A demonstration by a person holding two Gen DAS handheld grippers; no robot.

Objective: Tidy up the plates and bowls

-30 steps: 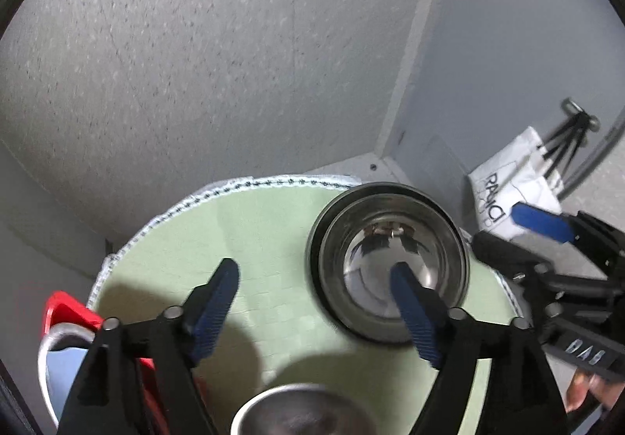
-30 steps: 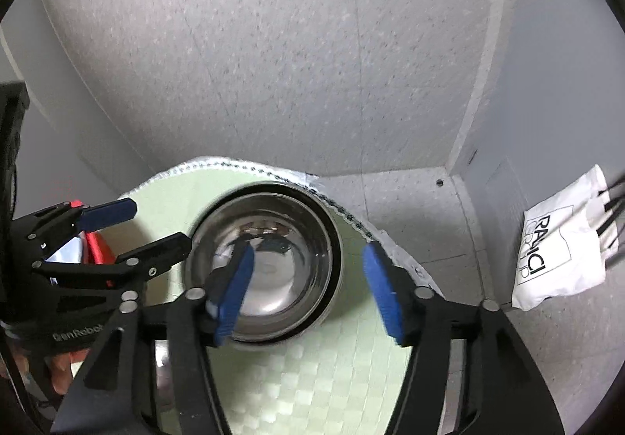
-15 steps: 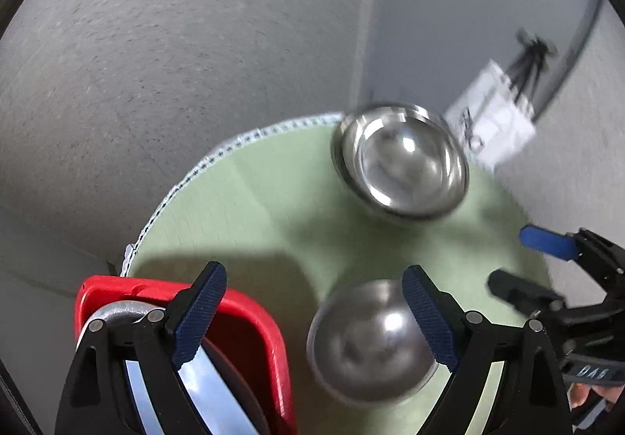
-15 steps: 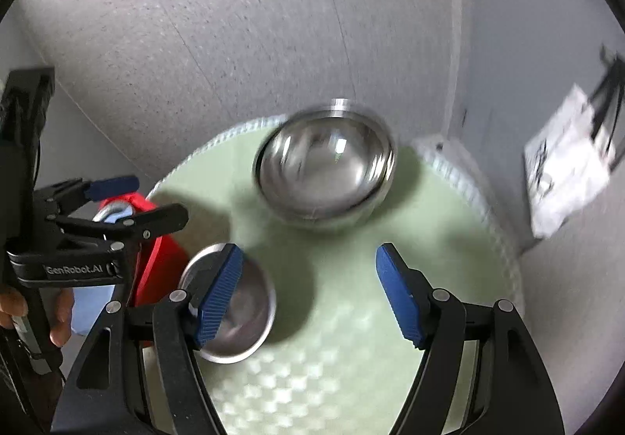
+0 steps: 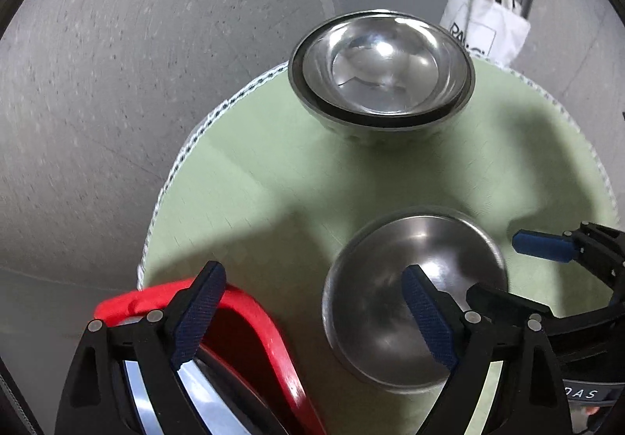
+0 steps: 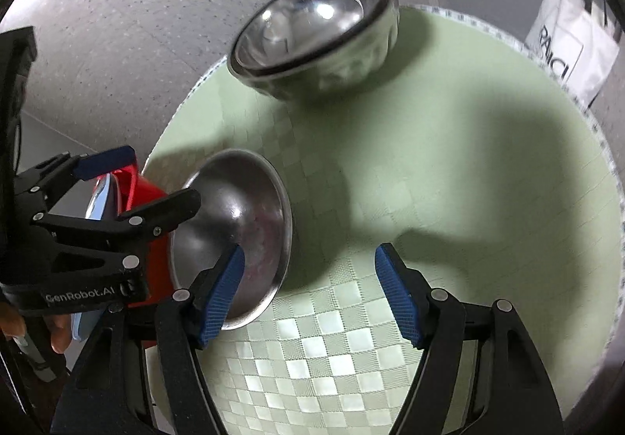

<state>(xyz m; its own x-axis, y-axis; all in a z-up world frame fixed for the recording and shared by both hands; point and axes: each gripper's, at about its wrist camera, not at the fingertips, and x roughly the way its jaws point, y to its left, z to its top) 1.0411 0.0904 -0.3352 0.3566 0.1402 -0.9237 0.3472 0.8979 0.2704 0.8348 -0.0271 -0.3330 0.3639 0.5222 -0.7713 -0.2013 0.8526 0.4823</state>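
Note:
A stack of two nested steel bowls (image 5: pixel 381 73) stands at the far edge of a round green mat (image 5: pixel 265 181); it also shows in the right wrist view (image 6: pixel 312 40). A single steel bowl (image 5: pixel 414 298) sits nearer, also in the right wrist view (image 6: pixel 238 239). My left gripper (image 5: pixel 312 312) is open and empty, its right finger over the near bowl. My right gripper (image 6: pixel 308 294) is open and empty, above the mat beside that bowl. The left gripper shows in the right wrist view (image 6: pixel 133 181).
A red rack (image 5: pixel 254 321) holding plates (image 5: pixel 195 396) stands at the mat's left edge. A white bag (image 5: pixel 488 25) hangs on the wall at the far right. Grey floor surrounds the round table.
Both grippers have pulled back and up from the stacked bowls, which now stand farther away. The single bowl and the red rack have come into view.

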